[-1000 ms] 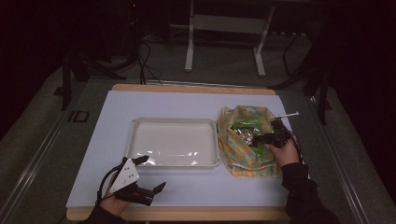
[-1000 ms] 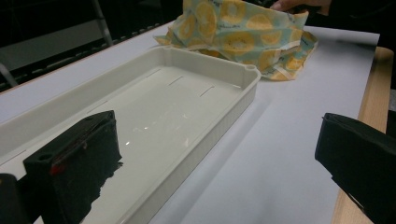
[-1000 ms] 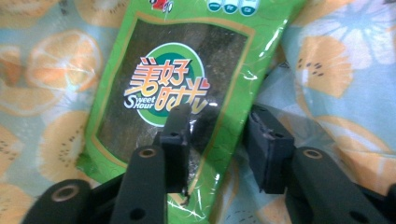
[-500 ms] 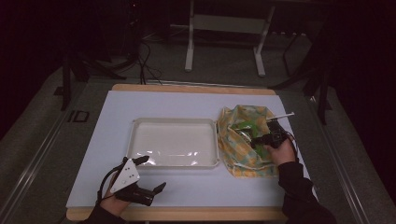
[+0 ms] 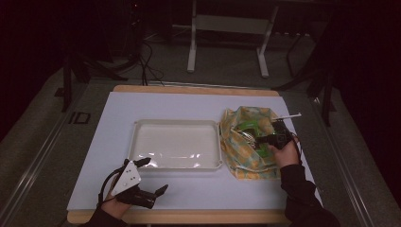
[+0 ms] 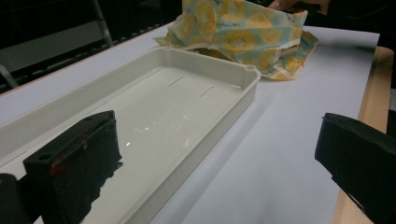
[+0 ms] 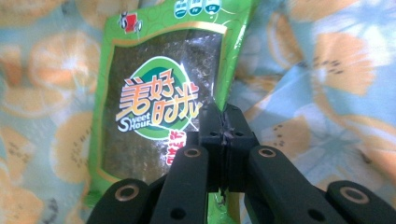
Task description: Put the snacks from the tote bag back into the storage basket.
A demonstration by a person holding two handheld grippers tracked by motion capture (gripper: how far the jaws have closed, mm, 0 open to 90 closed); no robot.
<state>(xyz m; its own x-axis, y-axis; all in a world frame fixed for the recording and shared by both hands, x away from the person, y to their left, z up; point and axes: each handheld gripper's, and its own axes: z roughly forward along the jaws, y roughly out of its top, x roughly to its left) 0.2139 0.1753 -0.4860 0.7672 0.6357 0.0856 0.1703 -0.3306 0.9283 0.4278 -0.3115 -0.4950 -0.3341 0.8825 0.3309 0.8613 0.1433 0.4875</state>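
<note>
The packet [image 5: 249, 134], green, lies inside the open cloth bag [image 5: 246, 163] at the right of the table [image 5: 189, 106] in the high view, with the right gripper [image 5: 263, 140] reaching into the bag and the left gripper [image 5: 153, 176] near the front edge, beside the tray [image 5: 176, 124]. In the left gripper view, its jaws gape wide with nothing between, the tray [image 6: 205, 109] and bag [image 6: 243, 39] ahead. In the right gripper view, the jaws have just been closing and pinch the packet's [image 7: 154, 107] edge.
</note>
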